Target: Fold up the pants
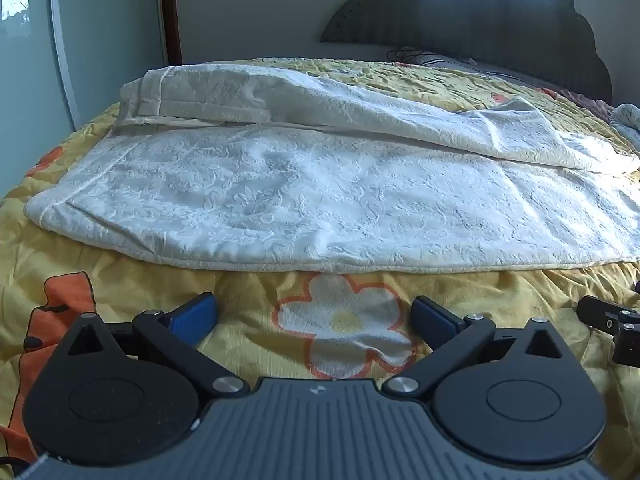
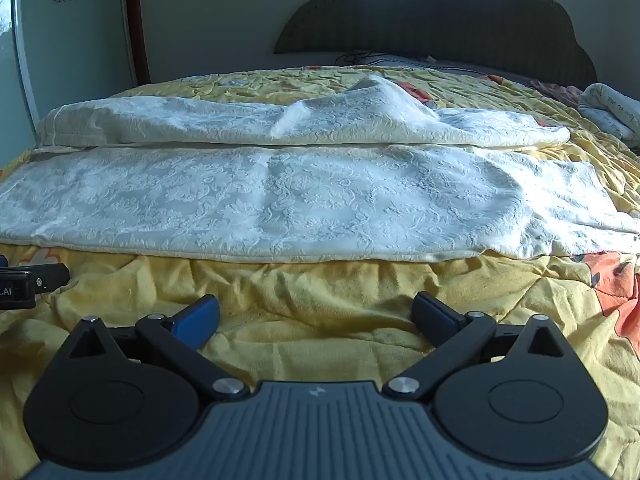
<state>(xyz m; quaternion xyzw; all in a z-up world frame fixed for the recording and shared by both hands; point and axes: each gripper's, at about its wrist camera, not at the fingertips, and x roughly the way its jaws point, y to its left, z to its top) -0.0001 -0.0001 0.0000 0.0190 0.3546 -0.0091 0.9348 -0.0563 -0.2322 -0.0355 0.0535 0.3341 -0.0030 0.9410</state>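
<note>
The jaws of the left gripper (image 1: 314, 312) are seen spread to their full width, with nothing between the blue pads but the yellow bedspread (image 1: 256, 292) and a printed white flower (image 1: 344, 322). The jaws of the right gripper (image 2: 316, 312) are likewise spread wide and empty, held over rumpled yellow cloth. Both are tilted downward toward the bed, and a black edge of each gripper is caught at the margin of the other's view, so the two are judged to be held side by side.

Just beyond the jaws, apart from them and untouched, the near hem edge of the white pants (image 1: 320, 200) is laid across the bedspread from left to right. The embossed fabric is spread fairly flat in the near half; a second layer or leg (image 2: 280, 120) is seen lying behind it, ridged and puckered, with a raised peak toward the right. A banded end, possibly the waistband, is seen at the far left in the left view; which end it is cannot be told for certain.

The task is judged to be at an early stage: the pants are laid out lengthwise, but no compact fold is seen, and nothing is gripped. Smoothing and the crosswise folds appear to be left.

Farther off, a dark scalloped headboard (image 2: 440, 12) is seen.
</note>
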